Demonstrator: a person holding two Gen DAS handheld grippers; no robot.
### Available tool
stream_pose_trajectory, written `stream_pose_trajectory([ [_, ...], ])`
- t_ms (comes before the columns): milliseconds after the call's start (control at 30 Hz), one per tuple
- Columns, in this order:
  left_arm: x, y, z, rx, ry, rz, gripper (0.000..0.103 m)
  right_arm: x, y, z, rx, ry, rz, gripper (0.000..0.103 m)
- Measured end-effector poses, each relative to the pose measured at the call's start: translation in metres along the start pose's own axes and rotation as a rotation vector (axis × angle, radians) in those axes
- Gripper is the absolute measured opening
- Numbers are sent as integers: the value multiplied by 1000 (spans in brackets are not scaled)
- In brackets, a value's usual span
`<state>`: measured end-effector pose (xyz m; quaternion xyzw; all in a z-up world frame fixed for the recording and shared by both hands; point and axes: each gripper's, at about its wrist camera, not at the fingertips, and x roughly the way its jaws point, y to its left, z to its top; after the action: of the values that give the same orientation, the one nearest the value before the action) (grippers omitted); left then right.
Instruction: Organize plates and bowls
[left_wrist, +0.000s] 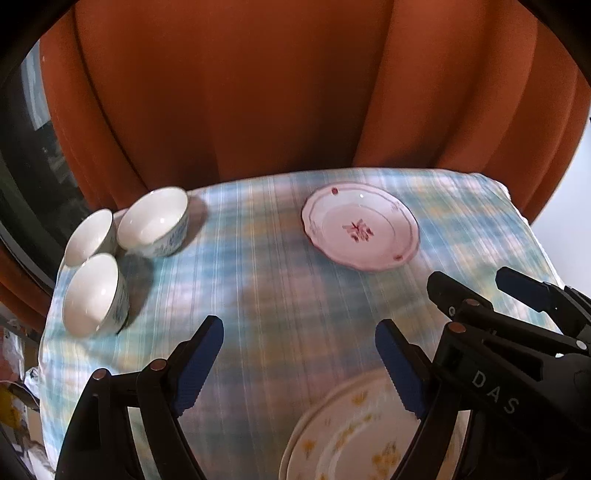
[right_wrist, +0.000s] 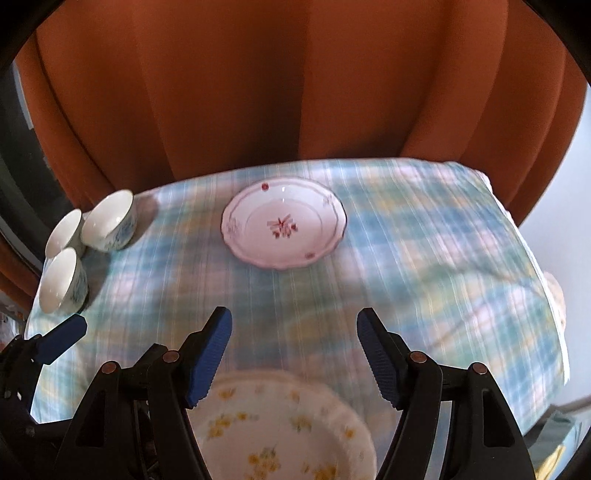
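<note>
We see a big orange curtain (left_wrist: 229, 92) hanging behind a table with a blue and white checked cloth (left_wrist: 258, 280) on it. Far on the left of the cloth sit three white bowls with blue patterns, all close together: a back bowl (left_wrist: 88, 236), a bigger bowl (left_wrist: 155, 225) next to it, and a front bowl (left_wrist: 94, 295) nearest to us. The bowls are upright and we see nothing in them. Next comes our left gripper (left_wrist: 299, 365). Its blue pads stand wide apart and there is nothing between them, only the cloth below. Past the middle of the table lies a white plate with small pink flowers (left_wrist: 360, 229), flat and all by itself, well apart from the bowls. At the near edge are yellow-flowered plates (right_wrist: 280, 428), and we think there are two stacked, since a second rim peeks out below. Our right gripper (right_wrist: 295, 354) hangs over them with its pads wide apart too, and it grips nothing. It looks a bit blurry.
</note>
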<state>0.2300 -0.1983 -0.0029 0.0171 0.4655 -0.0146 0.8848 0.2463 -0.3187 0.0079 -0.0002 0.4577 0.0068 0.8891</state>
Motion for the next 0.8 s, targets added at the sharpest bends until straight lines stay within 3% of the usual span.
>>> stream_pose_trajectory([
  [367, 71, -32, 60, -53, 0, 92, 85, 69, -34, 62, -15, 1, 61, 73],
  [800, 165, -46, 91, -76, 79, 179, 82, 170, -52, 96, -15, 68, 101, 74],
])
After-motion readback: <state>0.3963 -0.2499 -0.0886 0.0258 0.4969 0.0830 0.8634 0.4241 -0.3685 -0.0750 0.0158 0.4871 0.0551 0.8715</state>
